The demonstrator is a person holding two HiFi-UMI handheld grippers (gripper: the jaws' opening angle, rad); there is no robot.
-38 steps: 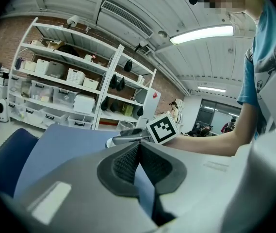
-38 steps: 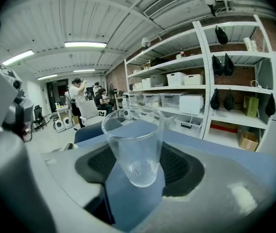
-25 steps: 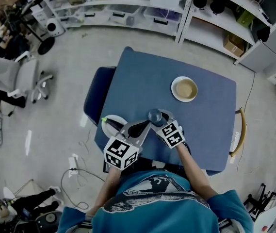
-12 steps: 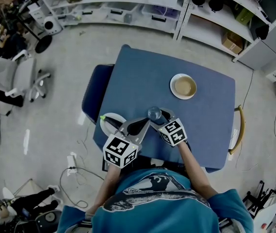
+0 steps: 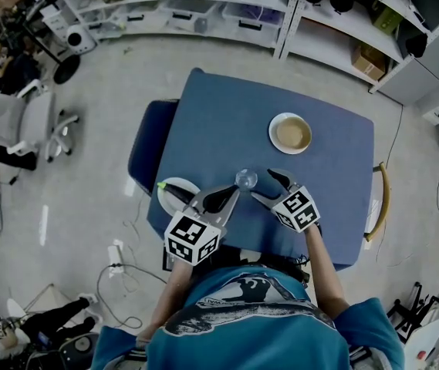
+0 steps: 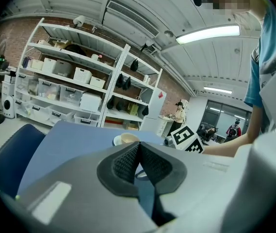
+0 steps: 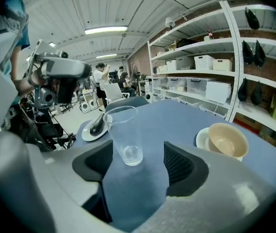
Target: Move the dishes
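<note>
A clear glass [image 5: 245, 179] [image 7: 124, 135] stands upright on the blue table [image 5: 227, 122]. My right gripper [image 5: 270, 186] [image 7: 138, 166] sits just to its right, drawn back from it; its jaws have just been opening and stand wide apart with only tabletop between them. A tan bowl [image 5: 292, 133] [image 7: 229, 140] [image 6: 128, 139] rests on a white saucer [image 7: 203, 139] farther back. A white plate [image 5: 174, 191] [image 7: 87, 132] carrying a dark spoon [image 7: 97, 124] lies at the table's left edge. My left gripper [image 5: 223, 199] [image 6: 138, 152] hovers beside that plate, pads pressed together, holding nothing.
A dark blue chair [image 5: 146, 149] is tucked at the table's left side, and a yellow-armed chair [image 5: 381, 203] stands at its right. White shelves [image 5: 204, 14] with bins line the far wall. The table's near edge runs just under both grippers.
The right gripper let go of the glass, opened wider and drew away to the right. The glass stays standing where it was. The left gripper has not moved.
</note>
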